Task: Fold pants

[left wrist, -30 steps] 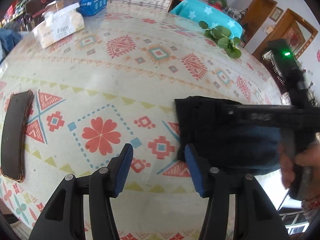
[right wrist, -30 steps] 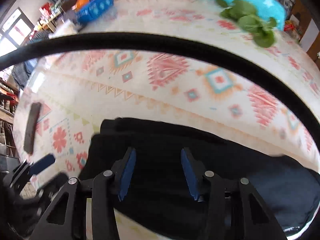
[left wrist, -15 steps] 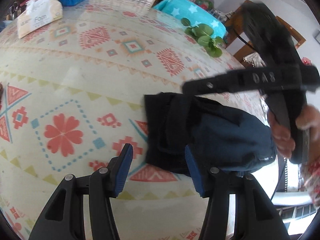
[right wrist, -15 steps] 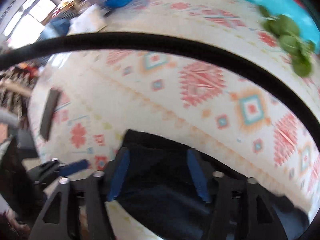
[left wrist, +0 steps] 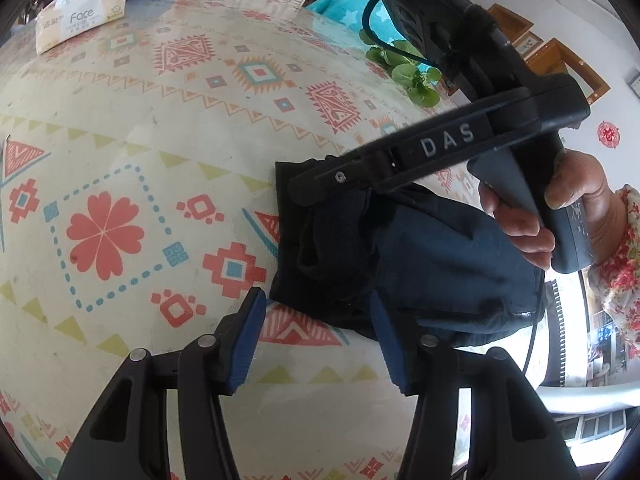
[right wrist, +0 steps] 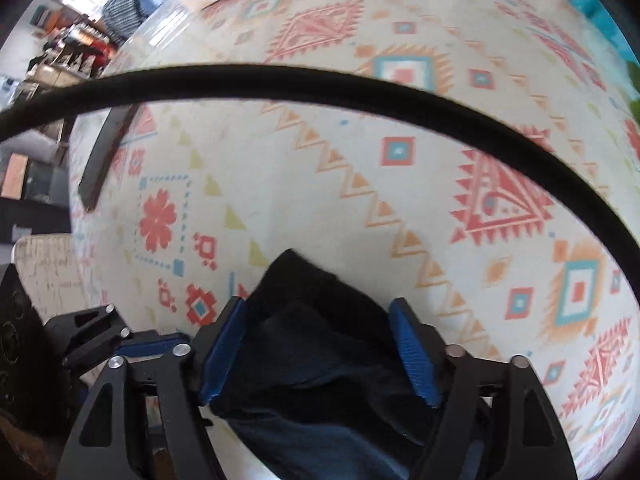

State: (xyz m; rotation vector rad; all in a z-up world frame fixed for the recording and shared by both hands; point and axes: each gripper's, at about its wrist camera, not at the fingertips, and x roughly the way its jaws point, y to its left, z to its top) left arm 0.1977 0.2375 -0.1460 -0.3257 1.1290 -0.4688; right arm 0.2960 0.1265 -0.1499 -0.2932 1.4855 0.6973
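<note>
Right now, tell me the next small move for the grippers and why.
Probably back both grippers off and stop. The pants already lie in a compact folded bundle on the table. The left gripper is open at the bundle's near edge and holds nothing. The right gripper is open above the cloth, its fingers apart with no fabric pinched. Nothing seems left to fold.

Only a couple of readable bits here. The tissue pack [left wrist: 78,14] at the far left of the table says "Face" (smaller characters beside it are too tiny to read). The right gripper's body [left wrist: 448,146] has "DAS" in raised grey letters.
</note>
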